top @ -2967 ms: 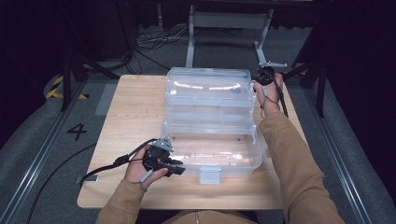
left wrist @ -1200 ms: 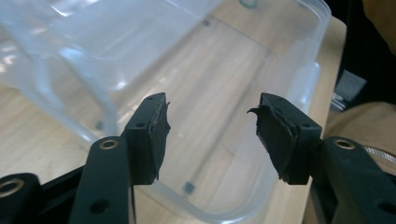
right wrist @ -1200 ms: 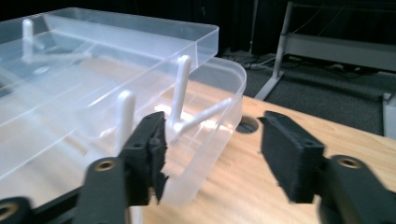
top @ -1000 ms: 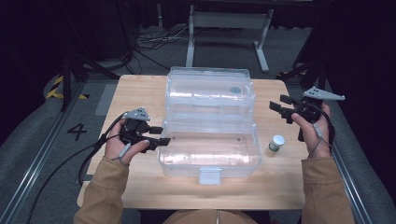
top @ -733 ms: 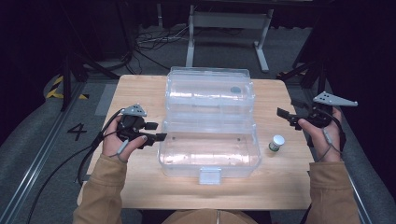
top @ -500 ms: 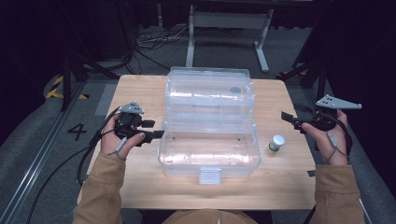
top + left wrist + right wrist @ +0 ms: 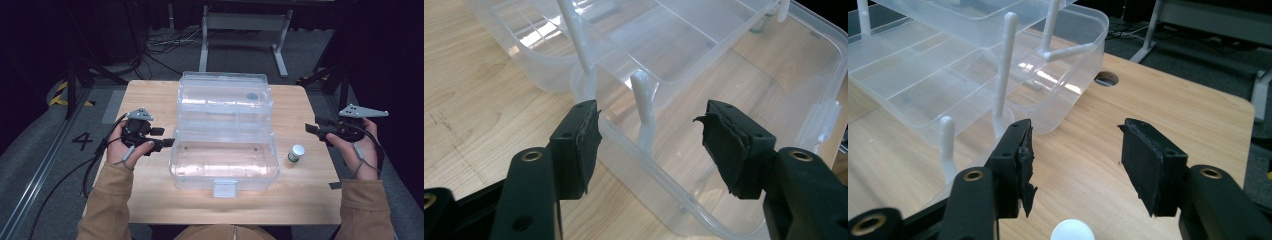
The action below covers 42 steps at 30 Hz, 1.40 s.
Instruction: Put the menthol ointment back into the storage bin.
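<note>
A clear plastic organizer box (image 7: 224, 132) stood open in the middle of the wooden table (image 7: 150, 95), its tiers spread out on white hinge arms (image 7: 642, 107), with a latch (image 7: 224, 188) on its near wall. The left gripper (image 7: 167, 137) was just beside the box's left end; in the left gripper view (image 7: 649, 142) the box's rim and one hinge arm ran between the pads (image 7: 581, 142), but the pads stood off from the plastic, so the jaws were released and grasped nothing. The right gripper (image 7: 311, 129) hung well to the right of the box, past the table's edge, held in the person's right hand (image 7: 357, 150). Its jaws had just been closing somewhat, yet in the right gripper view (image 7: 1075, 160) they were spread apart with only bare tabletop between them. A small white-capped bottle (image 7: 296, 153) stood on the table just right of the box's near tier, between the box and the right gripper; its cap (image 7: 1071, 231) showed below the right gripper's jaws. A round cable hole (image 7: 1106, 78) lay in the tabletop beyond the box's corner.
</note>
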Each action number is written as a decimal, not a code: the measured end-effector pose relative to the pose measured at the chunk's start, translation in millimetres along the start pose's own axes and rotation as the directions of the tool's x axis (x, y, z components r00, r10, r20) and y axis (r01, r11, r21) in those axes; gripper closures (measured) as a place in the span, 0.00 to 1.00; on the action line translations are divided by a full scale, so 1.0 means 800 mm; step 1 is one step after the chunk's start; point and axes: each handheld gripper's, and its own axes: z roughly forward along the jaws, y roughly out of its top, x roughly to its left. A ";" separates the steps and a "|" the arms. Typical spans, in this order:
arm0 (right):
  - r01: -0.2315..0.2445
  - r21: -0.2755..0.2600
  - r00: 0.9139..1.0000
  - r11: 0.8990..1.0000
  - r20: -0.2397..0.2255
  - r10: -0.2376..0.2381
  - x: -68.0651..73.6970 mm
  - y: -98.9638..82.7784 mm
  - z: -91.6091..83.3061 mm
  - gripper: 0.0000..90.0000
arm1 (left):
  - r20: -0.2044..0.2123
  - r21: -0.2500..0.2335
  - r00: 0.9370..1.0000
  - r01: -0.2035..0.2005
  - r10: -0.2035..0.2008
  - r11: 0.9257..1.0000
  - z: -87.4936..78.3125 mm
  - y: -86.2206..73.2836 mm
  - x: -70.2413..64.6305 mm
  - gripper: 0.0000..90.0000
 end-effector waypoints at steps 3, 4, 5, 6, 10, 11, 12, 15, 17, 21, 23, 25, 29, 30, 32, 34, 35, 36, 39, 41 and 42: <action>0.005 0.039 1.000 0.999 0.002 -0.005 0.002 0.000 0.001 0.51 | -0.003 0.001 1.000 0.000 0.000 1.000 0.000 0.000 0.000 0.45; 0.005 0.039 1.000 0.999 0.002 -0.005 0.002 0.000 0.001 0.51 | -0.003 0.001 1.000 0.000 0.000 1.000 0.000 0.000 0.000 0.44; -0.010 0.067 1.000 0.998 0.003 0.010 0.003 -0.001 0.002 0.52 | -0.004 0.004 1.000 0.002 -0.002 1.000 0.000 0.000 0.000 0.44; -0.011 0.086 1.000 0.996 0.000 0.011 0.003 -0.001 0.003 0.53 | -0.004 0.009 1.000 0.003 -0.003 1.000 0.000 -0.001 0.000 0.44; 0.000 0.164 1.000 0.986 -0.014 0.002 0.004 -0.005 0.011 0.56 | -0.007 0.015 1.000 0.000 0.000 1.000 0.000 -0.001 0.001 0.44; 0.002 0.176 1.000 0.984 -0.013 0.000 0.005 -0.005 0.013 0.57 | -0.006 0.015 1.000 0.001 -0.001 1.000 0.000 -0.001 0.001 0.44; 0.009 0.190 1.000 0.982 -0.013 -0.007 0.005 -0.006 0.015 0.57 | -0.008 0.016 1.000 -0.001 0.001 1.000 0.000 -0.001 0.001 0.44; 0.014 0.227 1.000 0.974 -0.011 -0.012 0.003 -0.009 0.021 0.57 | -0.005 0.018 1.000 0.002 -0.002 1.000 0.000 -0.002 0.000 0.44; 0.012 0.240 1.000 0.971 -0.010 -0.010 0.002 -0.010 0.023 0.57 | -0.005 0.019 1.000 0.003 -0.003 1.000 0.000 -0.002 0.000 0.44; 0.012 0.281 1.000 0.960 -0.016 -0.008 0.001 -0.014 0.030 0.59 | -0.008 0.022 1.000 0.005 -0.005 1.000 0.000 -0.003 0.000 0.44; 0.015 0.309 1.000 0.951 -0.030 -0.006 0.001 -0.017 0.035 0.59 | -0.009 0.021 1.000 0.005 -0.005 1.000 0.000 -0.003 0.000 0.44; 0.013 0.328 0.999 0.944 -0.034 -0.001 0.000 -0.019 0.039 0.59 | -0.010 0.021 1.000 0.005 -0.005 1.000 -0.001 -0.003 0.000 0.44; 0.021 0.369 0.999 0.929 -0.032 -0.010 -0.001 -0.023 0.047 0.58 | -0.012 0.025 1.000 0.006 -0.006 1.000 -0.002 -0.004 0.000 0.44; 0.017 0.378 0.999 0.926 -0.033 -0.005 -0.001 -0.024 0.048 0.58 | -0.012 0.026 1.000 0.004 -0.004 1.000 -0.002 -0.005 0.000 0.44; 0.020 0.395 0.999 0.918 -0.036 -0.006 -0.002 -0.026 0.053 0.57 | -0.012 0.026 1.000 0.010 -0.009 1.000 -0.002 -0.006 0.000 0.44; 0.016 0.412 0.999 0.911 -0.039 0.000 -0.001 -0.028 0.058 0.56 | -0.014 0.027 1.000 0.010 -0.010 1.000 -0.003 -0.006 0.000 0.44; 0.019 0.419 0.999 0.908 -0.040 -0.002 -0.002 -0.029 0.060 0.56 | -0.014 0.027 1.000 0.013 -0.013 1.000 -0.003 -0.007 -0.001 0.44; 0.019 0.427 0.999 0.904 -0.041 -0.002 -0.002 -0.030 0.062 0.56 | -0.017 0.027 1.000 0.007 -0.006 1.000 -0.003 -0.007 0.000 0.44; 0.023 0.444 0.999 0.896 -0.044 -0.004 -0.003 -0.033 0.067 0.55 | -0.015 0.032 1.000 0.005 -0.004 0.999 -0.004 -0.007 0.000 0.44; 0.026 0.451 0.999 0.892 -0.045 -0.006 -0.004 -0.034 0.070 0.55 | -0.016 0.032 1.000 0.007 -0.006 0.999 -0.004 -0.007 0.000 0.44; 0.025 0.460 0.999 0.887 -0.044 -0.005 -0.004 -0.036 0.072 0.55 | -0.018 0.033 1.000 0.006 -0.006 0.999 -0.004 -0.008 0.000 0.44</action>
